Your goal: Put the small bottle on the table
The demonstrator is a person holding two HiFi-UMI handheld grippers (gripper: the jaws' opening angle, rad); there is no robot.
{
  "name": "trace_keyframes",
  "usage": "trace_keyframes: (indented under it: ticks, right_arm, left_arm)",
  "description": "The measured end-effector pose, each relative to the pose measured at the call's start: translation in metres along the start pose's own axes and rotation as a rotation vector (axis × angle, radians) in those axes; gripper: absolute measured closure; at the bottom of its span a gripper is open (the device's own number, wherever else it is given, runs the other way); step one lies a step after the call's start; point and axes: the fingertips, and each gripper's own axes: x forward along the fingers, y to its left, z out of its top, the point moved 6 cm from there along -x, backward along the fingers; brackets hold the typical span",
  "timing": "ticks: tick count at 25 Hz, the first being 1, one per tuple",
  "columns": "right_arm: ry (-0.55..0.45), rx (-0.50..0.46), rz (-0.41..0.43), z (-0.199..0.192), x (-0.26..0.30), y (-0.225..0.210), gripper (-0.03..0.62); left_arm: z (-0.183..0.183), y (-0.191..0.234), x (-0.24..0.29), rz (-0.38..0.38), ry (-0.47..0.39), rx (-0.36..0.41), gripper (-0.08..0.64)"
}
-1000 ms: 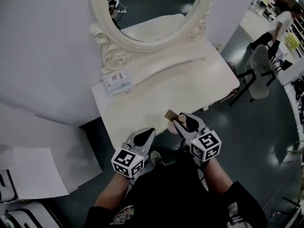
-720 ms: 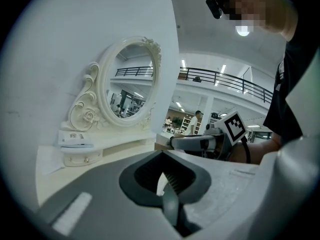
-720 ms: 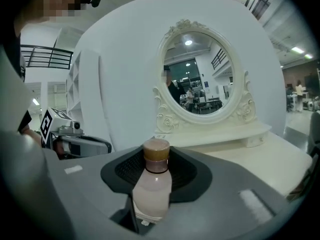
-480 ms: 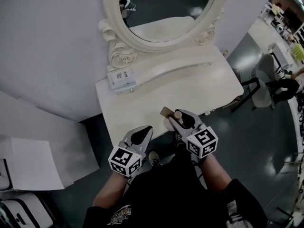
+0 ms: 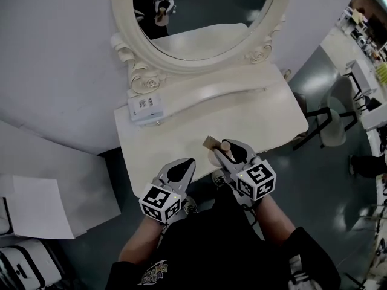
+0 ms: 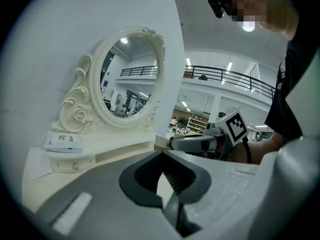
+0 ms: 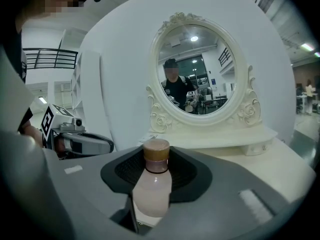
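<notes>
The small bottle (image 7: 151, 185) is pale pink with a tan cap (image 5: 225, 145). My right gripper (image 7: 156, 159) is shut on its body and holds it upright. In the head view the right gripper (image 5: 233, 153) hangs over the front edge of the cream dressing table (image 5: 175, 135). My left gripper (image 5: 180, 170) sits beside it at the table's front edge. In its own view the left gripper (image 6: 167, 176) is shut with nothing in it. A small tan flat piece (image 5: 210, 142) shows just beyond the bottle; I cannot tell what it is.
An oval mirror (image 5: 193, 17) in a carved cream frame stands at the back of the table. A white printed box (image 5: 145, 106) rests on the raised shelf at the left. A chair (image 5: 329, 122) stands to the right, and white cartons (image 5: 36, 207) lie on the floor at the left.
The head camera has shifted a little. Both grippers stay at the table's front edge, and the right one still holds the bottle.
</notes>
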Motion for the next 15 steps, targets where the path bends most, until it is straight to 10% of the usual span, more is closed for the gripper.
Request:
trace_keyframes:
  ticks: [15]
  right_arm:
    - [0.042,-0.066,0.098,0.023,0.043,-0.098,0.425]
  left_arm:
    - [0.015,0.015,0.087,0.114,-0.027,-0.073,0.56]
